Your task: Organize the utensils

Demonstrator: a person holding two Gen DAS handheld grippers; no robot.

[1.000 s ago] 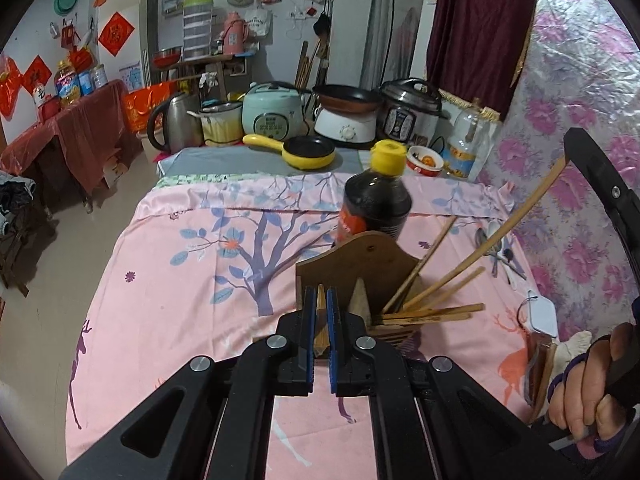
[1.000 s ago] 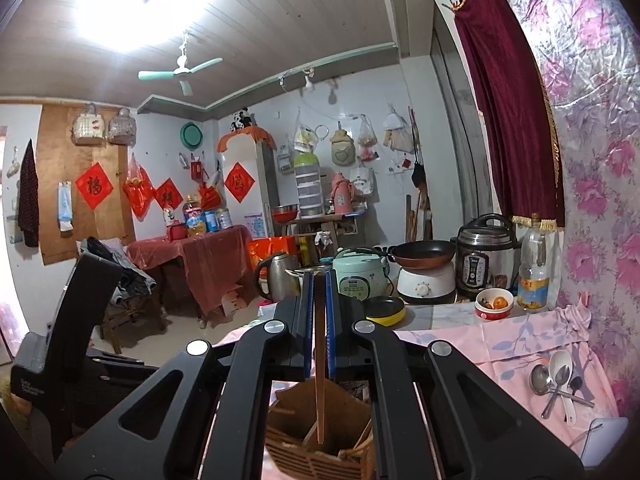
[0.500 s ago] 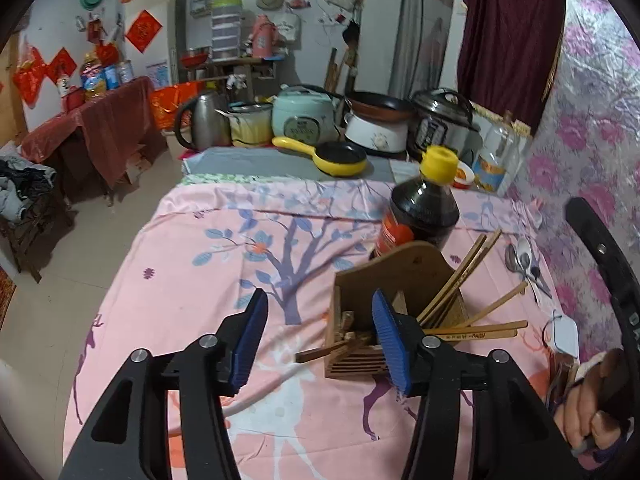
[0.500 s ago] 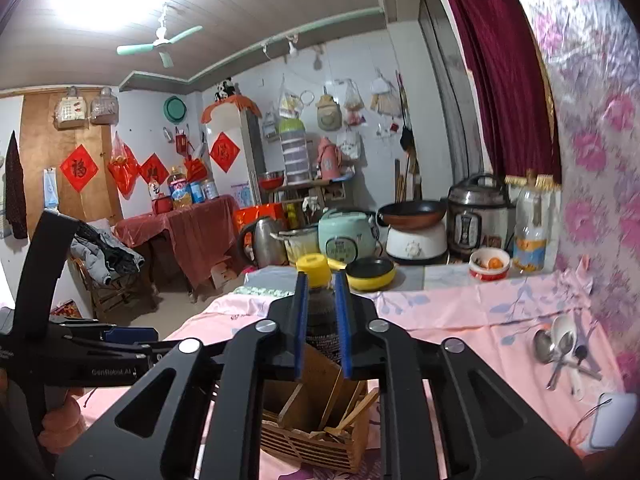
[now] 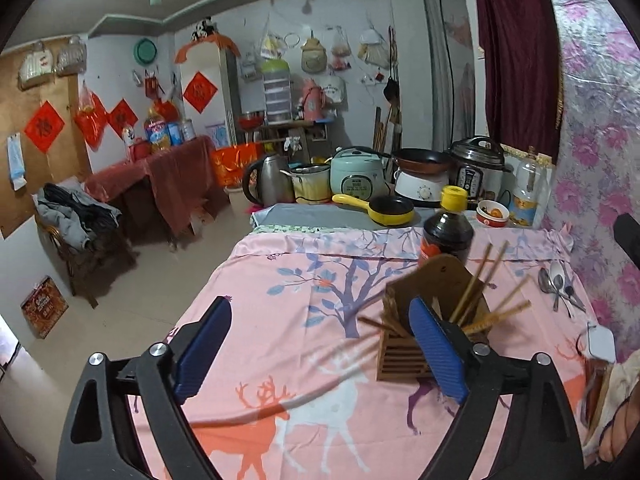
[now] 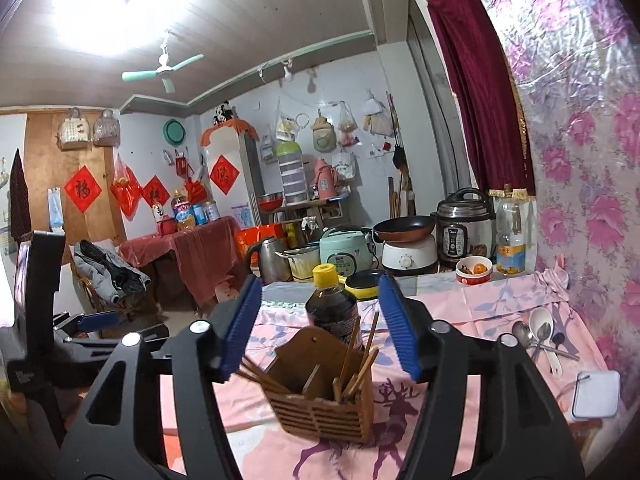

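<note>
Nearest the lens, the left gripper [image 5: 320, 344] has its jaws spread wide with nothing between them, hanging over the pink tablecloth [image 5: 280, 280]. The right gripper [image 6: 320, 324] is likewise spread wide and holds nothing. Just beyond both stands the wooden holder [image 6: 324, 404] on the cloth, with chopsticks [image 6: 356, 360] leaning at mixed angles inside it, one blurred stick [image 5: 376, 326] poking out of its left side. Touching or just behind the holder is a dark sauce bottle [image 6: 332, 308] with a yellow cap. To the right, near the wall, lie spoons [image 6: 540, 336]. Farther back sit a yellow pan [image 5: 384, 210] and rice cookers.
</note>
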